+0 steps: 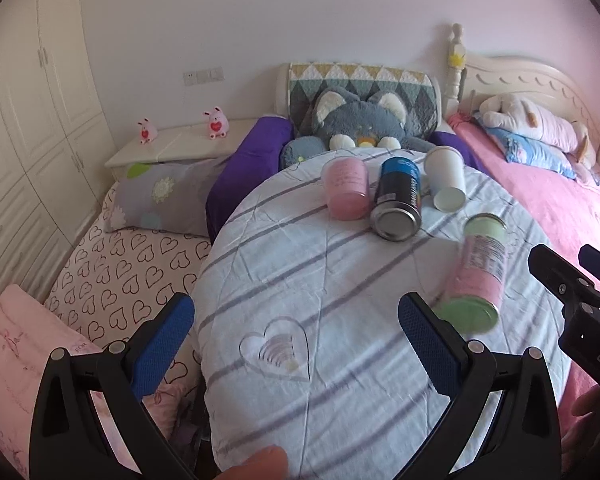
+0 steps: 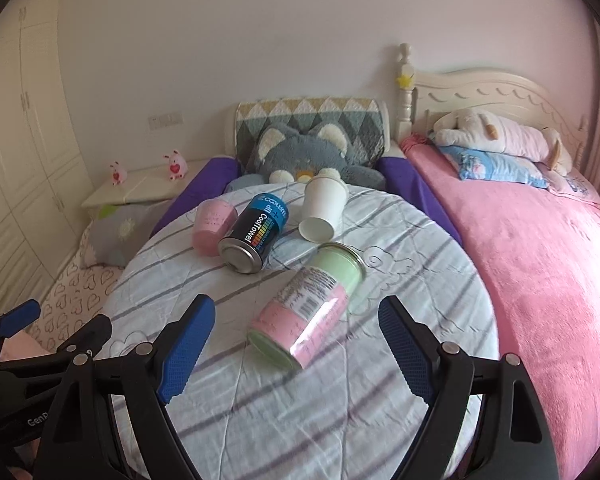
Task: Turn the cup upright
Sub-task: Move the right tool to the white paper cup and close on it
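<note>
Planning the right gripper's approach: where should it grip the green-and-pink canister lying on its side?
Grip the canister across its pink-labelled middle, coming from above with fingers straddling its long axis. It lies tipped on the striped quilt, directly ahead of the open right gripper.

A grey cat plush lies beside a pink blanket.
</note>
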Demonstrator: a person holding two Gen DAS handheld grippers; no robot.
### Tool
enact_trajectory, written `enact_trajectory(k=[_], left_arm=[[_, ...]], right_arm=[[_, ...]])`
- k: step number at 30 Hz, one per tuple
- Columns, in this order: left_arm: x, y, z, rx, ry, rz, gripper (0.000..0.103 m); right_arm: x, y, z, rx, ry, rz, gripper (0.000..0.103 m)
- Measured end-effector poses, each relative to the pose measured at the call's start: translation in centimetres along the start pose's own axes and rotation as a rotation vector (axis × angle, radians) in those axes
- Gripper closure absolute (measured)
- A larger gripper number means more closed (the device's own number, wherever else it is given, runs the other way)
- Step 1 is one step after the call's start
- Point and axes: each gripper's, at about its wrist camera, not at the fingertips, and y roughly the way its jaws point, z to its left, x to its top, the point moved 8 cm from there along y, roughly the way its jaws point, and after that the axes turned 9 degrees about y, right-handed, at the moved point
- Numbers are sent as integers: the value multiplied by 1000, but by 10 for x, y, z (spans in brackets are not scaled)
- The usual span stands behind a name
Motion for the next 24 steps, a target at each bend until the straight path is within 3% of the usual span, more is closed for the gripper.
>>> enact_trajectory(k=[8,15,24], left_arm=[[50,68,6,-28,2,45,0],[92,136,1,-49,17,115,0],[107,185,-14,-93,25,184,0]], right_arm=[[33,84,10,13,-4,122,18],[64,153,-2,-35,22,236,18],[75,205,-11,-71,16,316,18]])
